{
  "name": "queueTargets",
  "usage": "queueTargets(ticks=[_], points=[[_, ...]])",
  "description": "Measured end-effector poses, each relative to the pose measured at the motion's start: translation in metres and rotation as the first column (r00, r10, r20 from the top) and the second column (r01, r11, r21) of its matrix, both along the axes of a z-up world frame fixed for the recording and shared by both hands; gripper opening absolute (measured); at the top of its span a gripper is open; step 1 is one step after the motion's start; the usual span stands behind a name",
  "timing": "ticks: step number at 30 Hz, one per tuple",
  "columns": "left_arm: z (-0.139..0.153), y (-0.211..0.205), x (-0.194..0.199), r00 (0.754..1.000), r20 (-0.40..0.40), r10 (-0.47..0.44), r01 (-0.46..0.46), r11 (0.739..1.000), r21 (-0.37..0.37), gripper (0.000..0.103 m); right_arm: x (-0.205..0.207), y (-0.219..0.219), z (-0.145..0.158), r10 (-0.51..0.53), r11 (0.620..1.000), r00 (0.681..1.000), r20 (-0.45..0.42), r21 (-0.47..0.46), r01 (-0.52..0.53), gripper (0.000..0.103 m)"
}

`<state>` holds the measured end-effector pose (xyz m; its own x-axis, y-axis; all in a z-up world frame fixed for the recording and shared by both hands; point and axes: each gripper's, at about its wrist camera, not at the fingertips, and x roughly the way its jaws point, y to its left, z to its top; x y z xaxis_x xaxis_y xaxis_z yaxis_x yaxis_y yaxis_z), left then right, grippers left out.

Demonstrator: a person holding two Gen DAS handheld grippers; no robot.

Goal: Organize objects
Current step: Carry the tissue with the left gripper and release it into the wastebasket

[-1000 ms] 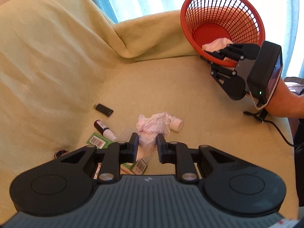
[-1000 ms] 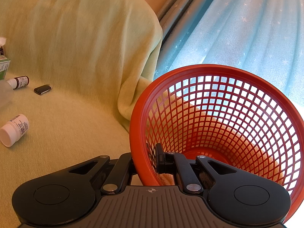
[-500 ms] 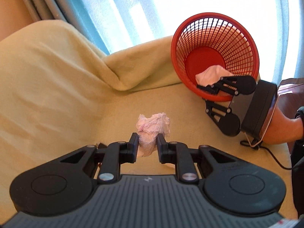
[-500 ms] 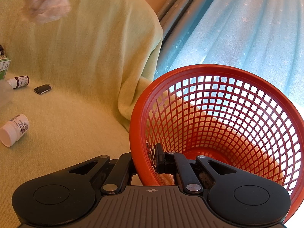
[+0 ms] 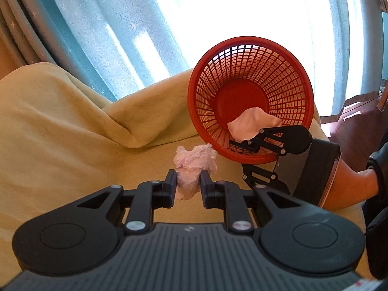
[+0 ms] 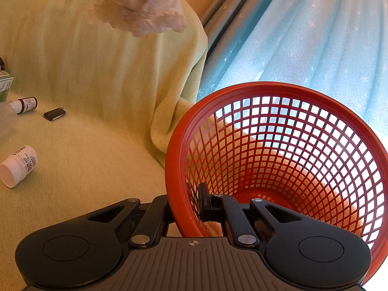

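Setting: a seat draped in a yellow-green blanket [image 5: 72,131], a blue star-print curtain [image 6: 303,48] behind it, bright window light.

Left claw [image 5: 188,184]: one. You have it clenched on one crumpled pinkish tissue [image 5: 194,162], which bulges up and forward past the fingertips [image 5: 171,181]. The claw is lifted clear of the blanket and points toward the basket. In the right wrist view the same tissue [image 6: 143,17] hangs high at the top of the frame.

Right claw [image 6: 185,208]: one. You have it clamped on the near rim of one red mesh basket [image 6: 278,160], one finger outside the wall, the other inside. From the left wrist view this claw [image 5: 242,160] comes in from the right, with your bare forearm [image 5: 351,184] behind it.

Basket [image 5: 249,99]: tipped on its side, its mouth turned toward the left claw and its axis running roughly level. One white wad [image 5: 252,122] lies inside against the lower wall, just beyond the right claw's upper finger.

Loose items on the blanket, well apart from the basket, right wrist view:
- one white pill bottle [image 6: 18,166], lying on its side, cap toward the camera;
- one small brown bottle [image 6: 25,103], lying on its side, white cap pointing left;
- one small black oblong item [image 6: 54,114], lying flat, long axis left to right;
- one green box [image 6: 5,86], cut by the frame edge.
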<state>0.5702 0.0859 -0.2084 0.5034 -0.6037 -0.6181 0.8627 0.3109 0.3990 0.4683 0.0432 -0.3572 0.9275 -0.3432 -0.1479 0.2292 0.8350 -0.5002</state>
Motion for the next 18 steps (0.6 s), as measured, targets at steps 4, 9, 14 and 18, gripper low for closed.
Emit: queueTargets(ticks=[4,9,14,18], points=[[0.001,-0.010,-0.004,1.000,0.007,-0.026,0.026,1.000,0.004,0.017,0.000,0.000,0.000,0.000,1.000,1.000,0.000,0.000,0.000,0.002],[0.003,-0.023,-0.007,0.998,0.012,-0.057,0.057,0.998,0.005,0.017,0.000,0.000,0.000,0.000,1.000,1.000,-0.001,0.000,0.000,0.002],[0.004,-0.040,-0.010,0.996,0.017,-0.086,0.086,0.996,-0.007,0.017,0.000,0.000,0.000,0.000,1.000,1.000,0.000,0.000,0.000,0.002],[0.004,-0.057,-0.013,0.993,0.021,-0.118,0.119,0.993,-0.023,0.017,0.000,0.000,0.000,0.000,1.000,1.000,0.000,0.001,0.000,0.002]])
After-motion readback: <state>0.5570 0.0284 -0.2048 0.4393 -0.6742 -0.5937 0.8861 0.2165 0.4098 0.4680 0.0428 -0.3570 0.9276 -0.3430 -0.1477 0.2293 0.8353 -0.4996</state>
